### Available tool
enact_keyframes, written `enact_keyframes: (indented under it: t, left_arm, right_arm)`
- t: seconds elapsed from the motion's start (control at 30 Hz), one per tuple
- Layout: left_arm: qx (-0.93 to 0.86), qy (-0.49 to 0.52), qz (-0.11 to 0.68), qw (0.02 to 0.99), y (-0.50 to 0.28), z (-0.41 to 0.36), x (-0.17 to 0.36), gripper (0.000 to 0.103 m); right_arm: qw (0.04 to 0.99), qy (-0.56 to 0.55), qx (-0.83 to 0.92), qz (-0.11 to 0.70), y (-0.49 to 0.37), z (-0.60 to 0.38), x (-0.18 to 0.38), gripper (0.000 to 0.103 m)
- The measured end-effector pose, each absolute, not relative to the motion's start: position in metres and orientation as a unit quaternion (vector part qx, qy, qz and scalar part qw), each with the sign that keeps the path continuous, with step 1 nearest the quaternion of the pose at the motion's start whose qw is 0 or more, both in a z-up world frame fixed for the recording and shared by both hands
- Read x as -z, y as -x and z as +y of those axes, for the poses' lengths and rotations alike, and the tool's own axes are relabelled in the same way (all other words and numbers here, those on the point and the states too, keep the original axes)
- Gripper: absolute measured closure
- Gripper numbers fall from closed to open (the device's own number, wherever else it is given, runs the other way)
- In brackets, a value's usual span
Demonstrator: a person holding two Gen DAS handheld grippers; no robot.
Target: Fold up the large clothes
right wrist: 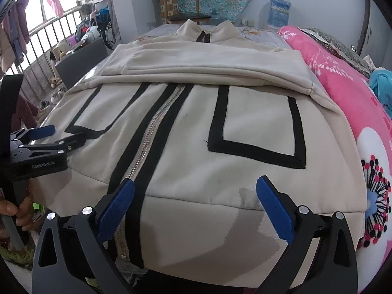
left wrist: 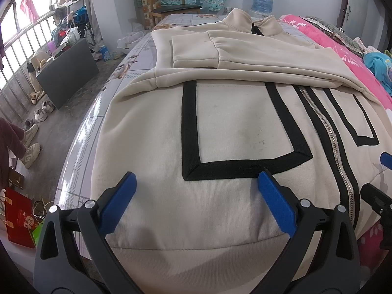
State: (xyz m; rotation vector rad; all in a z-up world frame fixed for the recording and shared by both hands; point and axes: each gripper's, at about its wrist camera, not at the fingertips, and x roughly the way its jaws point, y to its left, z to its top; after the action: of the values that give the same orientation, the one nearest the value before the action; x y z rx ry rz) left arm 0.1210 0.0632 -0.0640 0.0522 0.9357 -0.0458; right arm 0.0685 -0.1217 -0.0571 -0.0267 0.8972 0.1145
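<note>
The bed [left wrist: 137, 56] stretches away ahead of both tongs, its patterned sheet showing to the left of the left tongs [left wrist: 197, 186]. Spread over it lies the cream jacket [left wrist: 152, 147], front side up, its hem just under both tongs and its collar [right wrist: 208, 30] at the far end, with both sleeves folded across the chest beyond the tips. A pink floral quilt [right wrist: 343, 93] runs along the right of the right tongs [right wrist: 196, 191], touching the jacket's edge. On the jacket, a black-trimmed pocket [left wrist: 245, 127] sits straight ahead of the left tongs, and the silver zipper [right wrist: 149, 137] runs away from the right tongs' left finger. Both tongs are spread wide, holding nothing, their blue pads [left wrist: 120, 201] hovering over the hem; whether they touch the cloth is unclear. In the right wrist view a hand [right wrist: 22, 210] grips the left tool's handle, far left.
</note>
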Motion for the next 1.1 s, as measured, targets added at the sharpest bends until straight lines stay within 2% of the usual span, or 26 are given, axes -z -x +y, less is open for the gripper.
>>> enact_keyframes:
  t: [1.1]
  left_arm:
    - [0.018, -0.037, 0.443, 0.896, -0.119, 0.061, 0.062, 0.007]
  right_arm:
    - [0.898, -0.014, -0.054, 0.437, -0.071, -0.128, 0.069, 0.006]
